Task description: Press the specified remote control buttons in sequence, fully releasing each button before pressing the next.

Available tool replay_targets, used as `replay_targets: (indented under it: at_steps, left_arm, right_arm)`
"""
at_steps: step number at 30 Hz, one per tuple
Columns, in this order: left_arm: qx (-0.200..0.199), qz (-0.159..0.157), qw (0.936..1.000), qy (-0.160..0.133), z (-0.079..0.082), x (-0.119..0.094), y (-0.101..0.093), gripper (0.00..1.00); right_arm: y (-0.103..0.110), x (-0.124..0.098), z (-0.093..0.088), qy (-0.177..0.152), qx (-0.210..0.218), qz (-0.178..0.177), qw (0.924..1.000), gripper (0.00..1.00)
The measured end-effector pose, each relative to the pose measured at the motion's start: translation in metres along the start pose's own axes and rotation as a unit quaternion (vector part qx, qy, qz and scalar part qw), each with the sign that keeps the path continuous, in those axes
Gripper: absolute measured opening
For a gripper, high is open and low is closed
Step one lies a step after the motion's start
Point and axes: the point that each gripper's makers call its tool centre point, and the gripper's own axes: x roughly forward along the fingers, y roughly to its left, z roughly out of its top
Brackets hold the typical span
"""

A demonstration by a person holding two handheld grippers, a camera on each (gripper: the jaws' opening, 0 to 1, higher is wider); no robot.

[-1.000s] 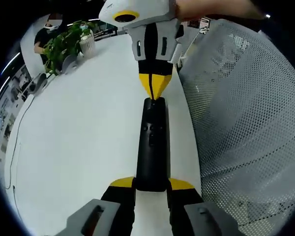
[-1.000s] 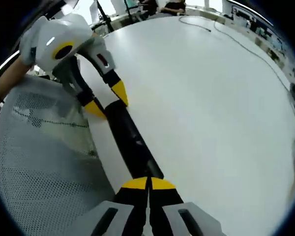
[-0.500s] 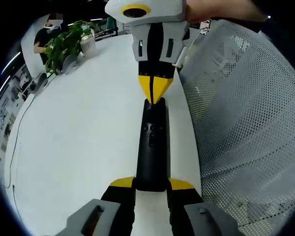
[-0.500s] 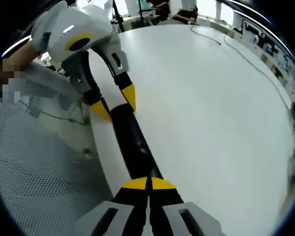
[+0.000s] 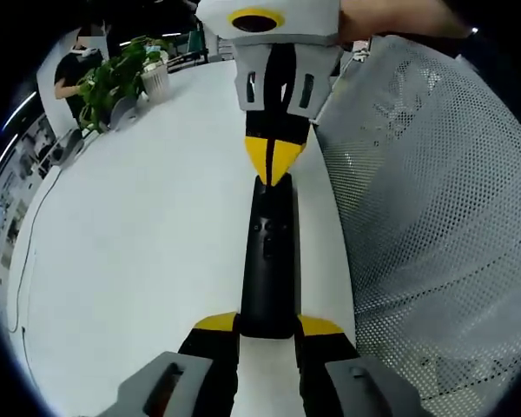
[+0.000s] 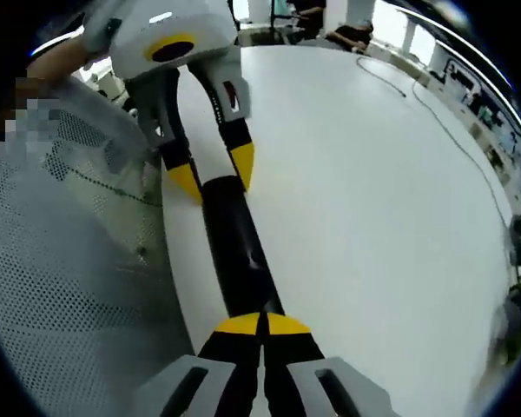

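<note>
Lifted slightly since a second ago, right gripper [image 5: 271,169], jaws together, hovers over remote [image 5: 267,269] clamped by left gripper [image 6: 213,181] at table [image 5: 139,252] edge; an off-centre press could hit the wrong button.

On the white table [image 6: 373,200], the right gripper [image 6: 262,323] — yellow tips together — touches the black remote control's [image 6: 239,256] near end; the left gripper [image 6: 213,178] clamps its far end.

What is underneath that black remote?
A white table lies under the black remote. The left tongs clamp its near end, and the closed right tongs cover its far tip.
</note>
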Motion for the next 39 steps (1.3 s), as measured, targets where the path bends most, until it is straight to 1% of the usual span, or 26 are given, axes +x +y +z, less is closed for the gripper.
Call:
replay_targets:
  at_steps: [2,3,5,8,10,13,14,16,18,19,32,34,36,39]
  left_arm:
    - [0.000,0.000,1.0000,0.000,0.000,0.000,0.000,0.25]
    - [0.000,0.000,1.0000,0.000,0.000,0.000,0.000,0.25]
    - [0.000,0.000,1.0000,-0.001,0.000,0.000,0.000,0.25]
    - [-0.001,0.001,1.0000,-0.001,0.000,0.000,0.000,0.25]
    - [-0.001,0.000,1.0000,0.000,0.000,0.000,0.000,0.25]
    - [0.000,0.000,1.0000,-0.001,0.000,0.000,0.000,0.25]
    - [-0.001,0.000,1.0000,-0.001,0.000,0.000,0.000,0.25]
    - [-0.001,0.000,1.0000,-0.001,0.000,0.000,0.000,0.25]
    - [-0.001,0.000,1.0000,-0.001,0.000,0.000,0.000,0.25]
    - [-0.001,0.001,1.0000,-0.001,0.000,0.000,0.000,0.25]
    - [0.000,0.000,1.0000,-0.001,0.000,0.000,0.000,0.25]
    - [0.000,0.000,1.0000,0.000,0.000,0.000,0.000,0.25]
    - [0.001,0.000,1.0000,0.000,0.000,0.000,0.000,0.25]
    - [0.001,0.000,1.0000,-0.001,0.000,0.000,0.001,0.25]
  right_arm:
    - [-0.001,-0.001,0.001,-0.013,0.026,0.008,0.9995,0.00]
    - [-0.001,-0.001,0.001,-0.021,0.048,0.017,0.9985,0.00]
    - [-0.003,-0.003,0.001,-0.026,0.056,0.022,0.9979,0.00]
    - [-0.001,-0.002,0.002,-0.028,0.055,0.021,0.9979,0.00]
    - [0.000,-0.003,0.004,-0.028,0.039,0.020,0.9986,0.00]
    - [0.003,-0.002,0.011,-0.037,0.033,0.024,0.9985,0.00]
    - [0.004,-0.001,0.012,-0.036,0.032,0.029,0.9984,0.00]
    - [0.005,0.001,0.013,-0.035,0.023,0.027,0.9988,0.00]
    - [0.005,0.003,0.010,-0.021,0.012,0.025,0.9994,0.00]
    - [0.005,0.003,0.012,-0.024,0.006,0.023,0.9994,0.00]
    - [0.004,0.004,0.011,-0.007,-0.003,0.031,0.9995,0.00]
    - [0.004,0.004,0.011,-0.002,-0.012,0.029,0.9995,0.00]
    - [0.004,0.005,0.011,0.007,-0.036,0.023,0.9991,0.00]
    - [0.005,0.005,0.011,0.015,-0.053,0.015,0.9984,0.00]
